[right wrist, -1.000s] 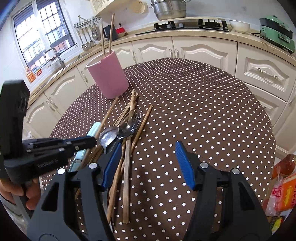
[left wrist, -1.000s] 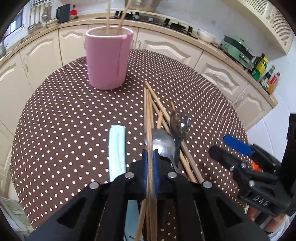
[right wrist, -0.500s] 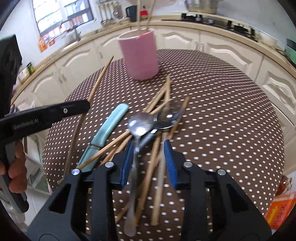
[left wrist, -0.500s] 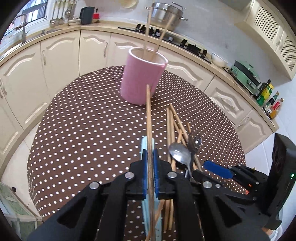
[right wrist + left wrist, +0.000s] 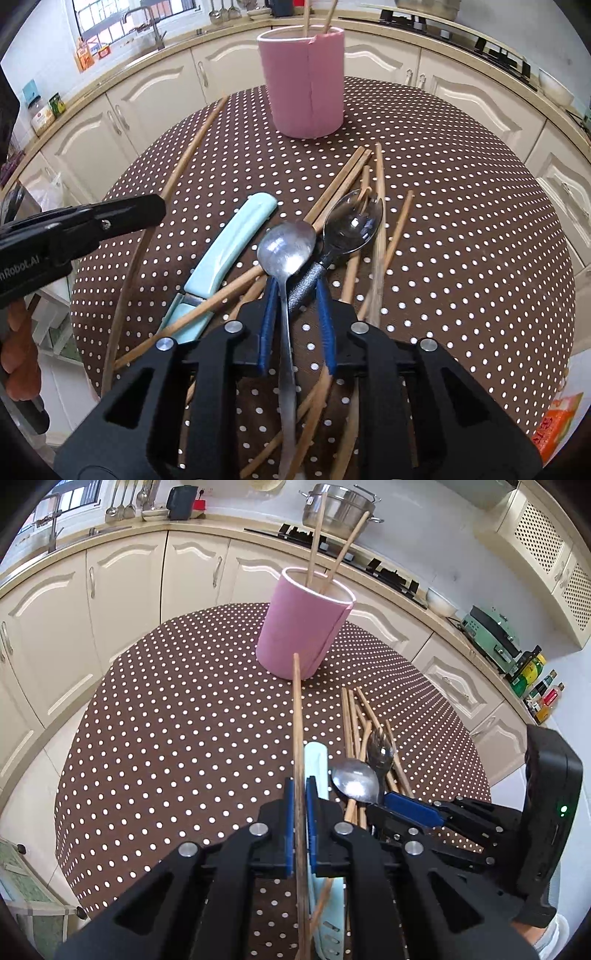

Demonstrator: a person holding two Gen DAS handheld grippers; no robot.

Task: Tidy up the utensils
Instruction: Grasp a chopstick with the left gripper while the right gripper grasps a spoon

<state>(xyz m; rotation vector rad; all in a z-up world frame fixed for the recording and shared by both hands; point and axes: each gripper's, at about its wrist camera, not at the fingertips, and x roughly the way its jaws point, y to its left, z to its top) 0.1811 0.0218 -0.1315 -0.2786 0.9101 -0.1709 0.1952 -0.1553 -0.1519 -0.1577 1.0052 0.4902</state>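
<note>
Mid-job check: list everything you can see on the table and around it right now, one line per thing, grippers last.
pink holder: one, pink, upright at the table's far side, two chopsticks standing in it
loose chopsticks: several, wooden, crossed in a pile mid-table
held chopstick: one, wooden, lifted, pointing toward the holder
silver spoon: one, metal, on the pile
dark-handled spork: one, metal, beside the spoon
knife: one, pale blue handle, left of the pile
table: one, brown cloth with white dots
steel pot: one, on the stove behind
left gripper: black, blue pads, shut on the held chopstick
right gripper: black, blue pads, closing around spoon and spork handles
</note>
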